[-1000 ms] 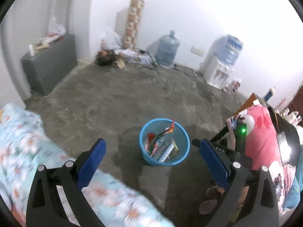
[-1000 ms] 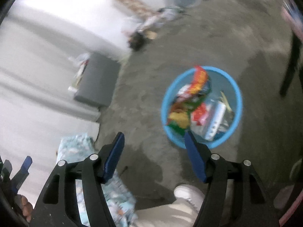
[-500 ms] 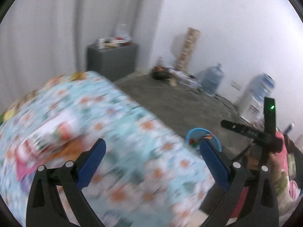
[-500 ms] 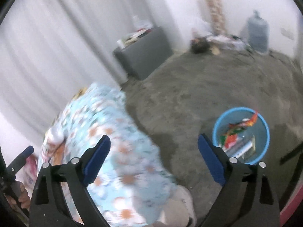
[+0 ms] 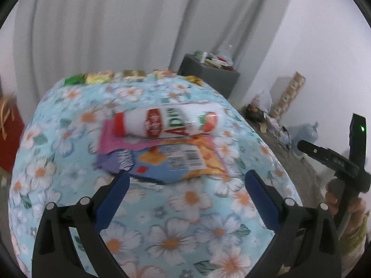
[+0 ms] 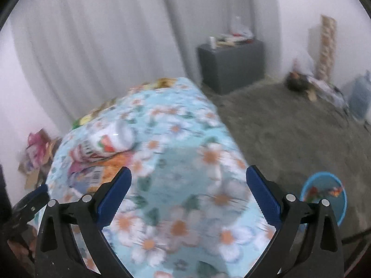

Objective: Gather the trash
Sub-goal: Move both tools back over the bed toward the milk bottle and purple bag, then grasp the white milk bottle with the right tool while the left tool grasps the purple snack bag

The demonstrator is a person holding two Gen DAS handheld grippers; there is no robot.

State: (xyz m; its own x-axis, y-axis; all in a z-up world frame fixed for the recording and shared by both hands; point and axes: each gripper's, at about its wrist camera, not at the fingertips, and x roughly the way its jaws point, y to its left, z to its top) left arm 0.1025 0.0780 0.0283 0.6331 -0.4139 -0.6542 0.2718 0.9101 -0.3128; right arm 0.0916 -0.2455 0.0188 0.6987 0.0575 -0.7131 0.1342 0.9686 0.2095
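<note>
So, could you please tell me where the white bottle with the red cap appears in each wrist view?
Left wrist view: the white bottle lies on its side at upper centre on the floral cloth, atop the wrappers.
Right wrist view: the bottle is at left of centre, bottom end towards the camera.
Shared landmark: the grey cabinet by the curtain.

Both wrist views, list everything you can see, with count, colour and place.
Bottle: one, white with red label, lying on wrappers on the bed.
Snack wrappers: several, orange, blue, pink, purple, under and beside the bottle.
Bedcover: one, light blue floral.
Trash basket: one, blue, on the floor, holding wrappers.
Cabinet: one, grey, cluttered top, by the curtain.
Curtain: white, behind the bed.
Water jug: one, blue, by the far wall.
Left gripper: blue pads, open, empty, above the wrappers.
Right gripper: blue pads, just opened wide, empty, above the bedcover.
</note>
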